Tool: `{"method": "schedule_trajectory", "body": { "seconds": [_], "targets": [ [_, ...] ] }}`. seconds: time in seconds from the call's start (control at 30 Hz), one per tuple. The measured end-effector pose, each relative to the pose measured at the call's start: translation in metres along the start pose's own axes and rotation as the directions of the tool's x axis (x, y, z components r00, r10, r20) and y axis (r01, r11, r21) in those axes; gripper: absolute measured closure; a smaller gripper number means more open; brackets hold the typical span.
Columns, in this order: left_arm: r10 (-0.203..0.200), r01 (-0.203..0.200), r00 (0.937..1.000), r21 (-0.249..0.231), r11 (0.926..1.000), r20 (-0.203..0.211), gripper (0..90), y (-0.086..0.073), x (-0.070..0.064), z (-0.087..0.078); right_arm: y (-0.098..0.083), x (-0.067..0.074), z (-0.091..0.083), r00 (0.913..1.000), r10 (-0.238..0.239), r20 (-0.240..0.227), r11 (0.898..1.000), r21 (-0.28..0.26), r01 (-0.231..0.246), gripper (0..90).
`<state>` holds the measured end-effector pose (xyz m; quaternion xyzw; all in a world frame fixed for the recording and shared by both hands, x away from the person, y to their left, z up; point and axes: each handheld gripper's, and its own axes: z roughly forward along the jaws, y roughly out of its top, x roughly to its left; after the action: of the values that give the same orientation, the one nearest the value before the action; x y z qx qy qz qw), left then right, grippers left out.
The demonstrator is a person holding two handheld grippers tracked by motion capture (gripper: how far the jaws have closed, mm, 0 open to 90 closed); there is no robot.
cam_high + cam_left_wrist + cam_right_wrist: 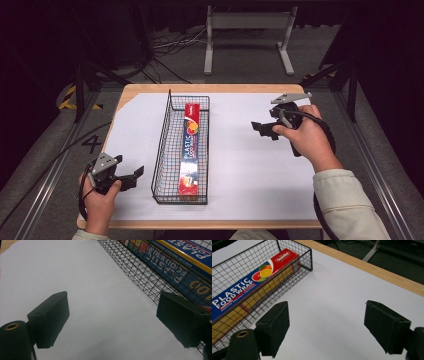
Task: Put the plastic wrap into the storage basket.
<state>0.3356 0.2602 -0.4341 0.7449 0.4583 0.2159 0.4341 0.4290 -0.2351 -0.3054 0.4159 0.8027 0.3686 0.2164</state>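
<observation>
Wire basket (pixel 162 150) holds plastic food wrap box (pixel 190 148), lying flat.

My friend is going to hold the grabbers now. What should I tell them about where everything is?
Left gripper: jaws open, holding nothing, low at the near left of the table, just left of the wire basket.
Right gripper: jaws open, holding nothing, on the far right side, pointing toward the basket.
The plastic food wrap box lies flat lengthwise inside the basket, along its right side. The basket sits in the middle of the white sheet.
Done: the box is in the basket and neither gripper touches it or the basket.
Left: nothing else lies on the sheet; probably just check that the box sits well.
</observation>
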Motion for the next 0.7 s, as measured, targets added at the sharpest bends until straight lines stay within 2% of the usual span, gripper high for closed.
{"method": "schedule_trajectory", "body": {
  "seconds": [0.1, 0.3, 0.33, 0.43, 0.53, 0.7],
  "targets": [
    [0.006, -0.006, 0.9999, -0.002, 1.0, 0.009, 10.3, 0.0, 0.0, -0.001, -0.007, -0.004, -0.004, 1.0, 0.0, -0.009, 1.0, -0.01, 0.0, 19.4],
    [0.016, -0.016, 0.9999, 0.015, 0.9998, 0.006, 6.0, 0.001, 0.0, 0.0, -0.031, -0.01, -0.015, 0.999, -0.038, 0.025, 0.999, -0.024, 0.039, 17.0],
    [0.026, -0.027, 0.9996, 0.028, 0.9993, 0.005, 5.9, 0.002, -0.001, 0.0, -0.034, -0.011, -0.016, 0.9992, -0.035, 0.022, 0.999, -0.027, 0.035, 16.6],
    [0.039, -0.039, 0.9992, 0.027, 0.9989, 0.01, 6.0, 0.003, -0.003, 0.0, -0.05, -0.018, -0.018, 0.9998, -0.013, 0.017, 0.999, -0.038, 0.014, 16.6],
    [0.041, -0.041, 0.9991, 0.03, 0.9987, 0.013, 6.2, 0.003, -0.003, 0.0, -0.061, -0.024, -0.018, 0.9999, -0.002, 0.016, 0.999, -0.037, 0.003, 16.6],
    [0.041, -0.042, 0.9989, 0.035, 0.9985, 0.025, 6.6, 0.002, 0.0, 0.0, -0.093, -0.039, -0.019, 0.9998, 0.011, 0.016, 0.999, -0.042, -0.011, 16.3]
  ]
}}
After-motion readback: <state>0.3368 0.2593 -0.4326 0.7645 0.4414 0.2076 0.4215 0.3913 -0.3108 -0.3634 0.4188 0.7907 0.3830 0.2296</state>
